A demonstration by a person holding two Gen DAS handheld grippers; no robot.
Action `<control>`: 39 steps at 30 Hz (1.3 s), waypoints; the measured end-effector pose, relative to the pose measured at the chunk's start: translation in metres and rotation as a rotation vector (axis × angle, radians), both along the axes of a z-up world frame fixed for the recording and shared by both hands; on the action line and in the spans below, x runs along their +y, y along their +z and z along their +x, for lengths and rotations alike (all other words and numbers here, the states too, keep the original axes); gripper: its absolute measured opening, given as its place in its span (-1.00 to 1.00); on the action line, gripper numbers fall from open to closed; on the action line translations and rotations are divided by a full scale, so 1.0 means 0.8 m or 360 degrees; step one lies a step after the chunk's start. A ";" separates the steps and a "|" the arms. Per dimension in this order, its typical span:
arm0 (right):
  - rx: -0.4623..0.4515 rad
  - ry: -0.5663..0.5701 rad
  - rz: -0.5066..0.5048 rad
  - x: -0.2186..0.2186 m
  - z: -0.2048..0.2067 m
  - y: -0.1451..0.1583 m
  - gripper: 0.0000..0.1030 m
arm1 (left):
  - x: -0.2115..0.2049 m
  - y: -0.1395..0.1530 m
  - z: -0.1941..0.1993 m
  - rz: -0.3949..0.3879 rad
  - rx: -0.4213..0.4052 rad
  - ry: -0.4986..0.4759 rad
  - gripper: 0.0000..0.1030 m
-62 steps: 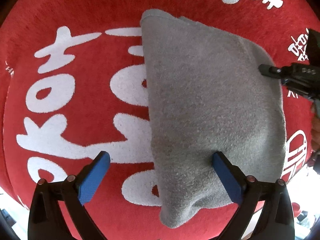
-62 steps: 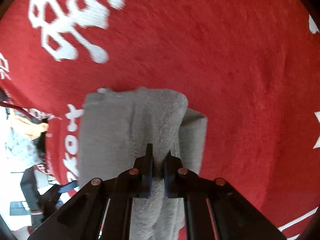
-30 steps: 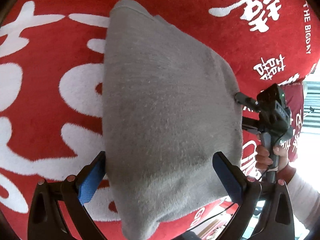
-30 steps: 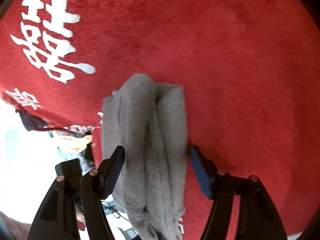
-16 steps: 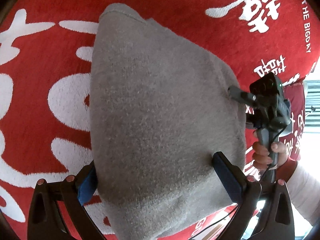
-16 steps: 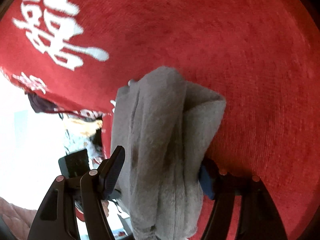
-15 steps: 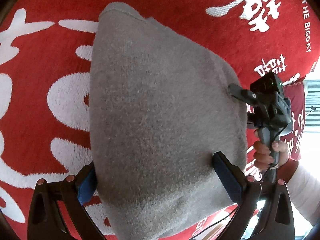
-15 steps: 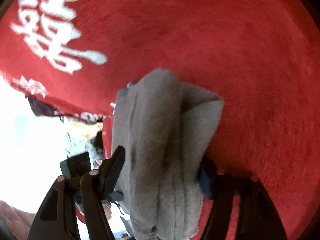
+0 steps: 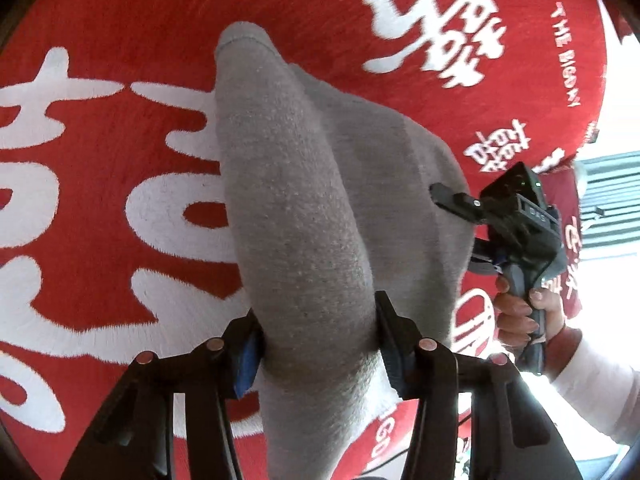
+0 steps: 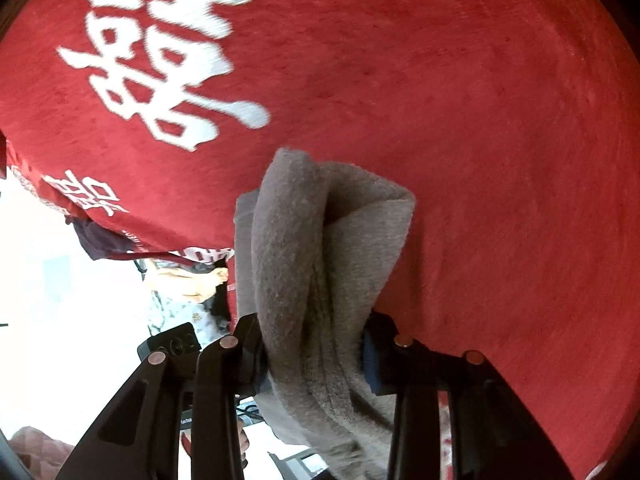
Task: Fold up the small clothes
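A folded grey fleece cloth [image 9: 304, 208] lies on the red table cover and is bunched into a ridge. My left gripper [image 9: 318, 336] is shut on the near end of the cloth, its blue pads pressing both sides. In the right wrist view the same grey cloth [image 10: 320, 264] is gathered in thick folds. My right gripper [image 10: 316, 354] is shut on its near end. The right gripper also shows in the left wrist view [image 9: 452, 200], at the cloth's right edge, held by a hand.
A red cover with big white characters [image 9: 120, 208] spans the table [image 10: 500, 120]. Its edge drops off at the right in the left wrist view [image 9: 592, 128] and at the left in the right wrist view [image 10: 60, 200]. Dark and patterned clothes [image 10: 188, 284] hang beyond that edge.
Both grippers, open around the cloth a second ago, have closed on it. The cloth has bunched from a flat sheet into a narrow raised ridge.
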State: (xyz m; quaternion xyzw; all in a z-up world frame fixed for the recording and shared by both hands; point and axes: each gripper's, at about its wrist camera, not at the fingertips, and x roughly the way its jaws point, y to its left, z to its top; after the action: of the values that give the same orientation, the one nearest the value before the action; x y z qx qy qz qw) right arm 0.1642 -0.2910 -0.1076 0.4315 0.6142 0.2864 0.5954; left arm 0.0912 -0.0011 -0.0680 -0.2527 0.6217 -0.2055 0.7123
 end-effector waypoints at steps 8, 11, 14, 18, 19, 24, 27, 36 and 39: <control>0.0000 -0.0020 0.0031 0.031 -0.031 0.033 -0.23 | 0.041 0.040 -0.032 -0.0064 -0.0058 -0.0022 0.00; 0.0028 -0.0012 0.0045 0.054 -0.046 0.044 -0.23 | 0.067 0.053 -0.050 -0.0082 -0.0057 -0.0001 0.00; 0.0089 -0.0003 0.0091 0.079 -0.068 0.046 -0.23 | 0.085 0.063 -0.067 -0.0065 -0.0053 0.0020 0.00; 0.0137 0.0040 0.0122 0.122 -0.095 0.039 -0.23 | 0.128 0.068 -0.098 0.0001 -0.0036 0.0050 0.00; 0.0138 0.0059 0.0116 0.134 -0.100 0.036 -0.23 | 0.142 0.064 -0.106 0.0022 -0.0022 0.0062 0.00; 0.0129 0.0153 -0.0020 0.186 -0.104 0.006 -0.23 | 0.175 0.032 -0.124 0.0227 -0.0015 0.0086 0.00; 0.0098 0.0139 -0.0191 0.197 -0.092 -0.010 -0.20 | 0.188 0.012 -0.126 0.0409 0.0011 0.0088 0.01; -0.0042 0.0155 -0.0647 0.175 -0.099 0.032 0.02 | 0.230 0.016 -0.126 0.0477 0.0024 0.0237 0.09; -0.0072 0.0186 -0.0575 0.174 -0.123 0.055 0.02 | 0.229 0.028 -0.129 0.0531 -0.0010 0.0233 0.09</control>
State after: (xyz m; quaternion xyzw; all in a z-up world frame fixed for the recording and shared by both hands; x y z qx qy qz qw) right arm 0.0656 -0.1514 -0.0633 0.2746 0.6661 0.2153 0.6592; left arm -0.0124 0.1821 -0.0454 -0.1751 0.6249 -0.0478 0.7593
